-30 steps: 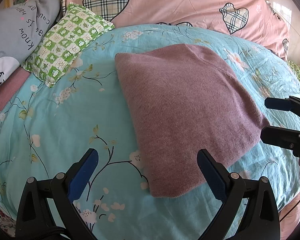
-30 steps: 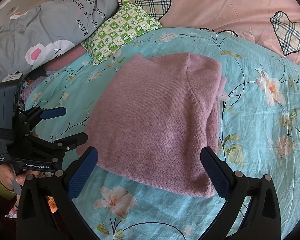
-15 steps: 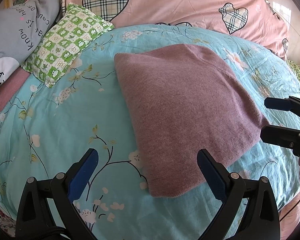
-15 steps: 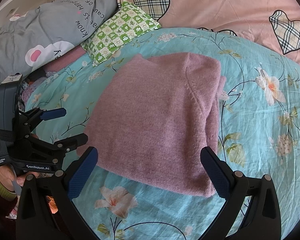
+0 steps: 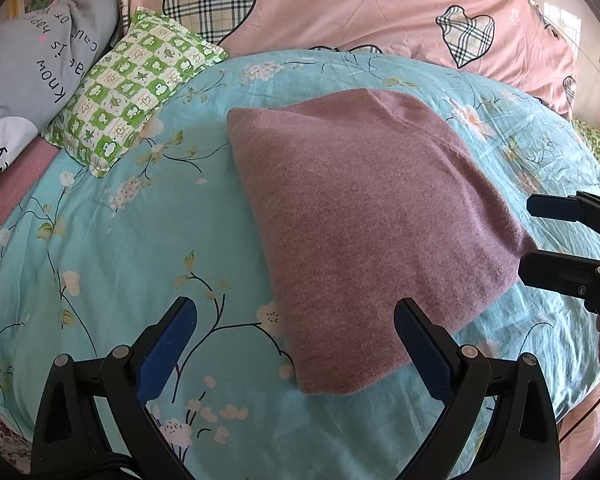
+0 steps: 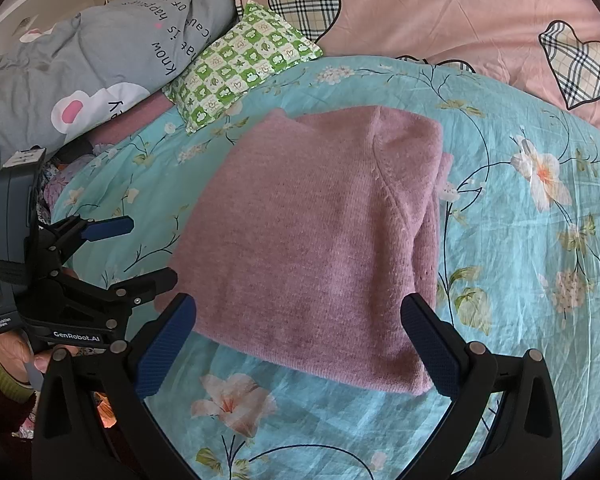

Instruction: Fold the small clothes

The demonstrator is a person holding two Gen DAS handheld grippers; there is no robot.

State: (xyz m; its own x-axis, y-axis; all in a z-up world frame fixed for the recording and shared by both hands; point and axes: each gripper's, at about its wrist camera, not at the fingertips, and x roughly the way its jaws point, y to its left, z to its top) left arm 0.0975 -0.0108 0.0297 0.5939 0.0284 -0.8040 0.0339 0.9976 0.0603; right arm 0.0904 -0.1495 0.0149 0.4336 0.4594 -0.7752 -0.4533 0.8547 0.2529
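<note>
A mauve knitted sweater (image 5: 364, 216) lies folded into a flat rectangle on the turquoise floral bedspread (image 5: 120, 240); it also shows in the right wrist view (image 6: 320, 240). My left gripper (image 5: 296, 344) is open and empty, hovering just short of the sweater's near left corner. It shows from the side in the right wrist view (image 6: 140, 248). My right gripper (image 6: 300, 340) is open and empty, just short of the sweater's near edge. It appears at the right edge of the left wrist view (image 5: 540, 236), beside the sweater's right corner.
A green checked pillow (image 5: 128, 92) lies at the far left of the bed, a grey printed quilt (image 6: 80, 64) beside it. A pink duvet with plaid hearts (image 5: 340, 4) runs along the back. The bedspread (image 6: 540, 240) lies open to the right.
Almost nothing has moved; both grippers stay open and hover in place, with only a slight drift of the views.
</note>
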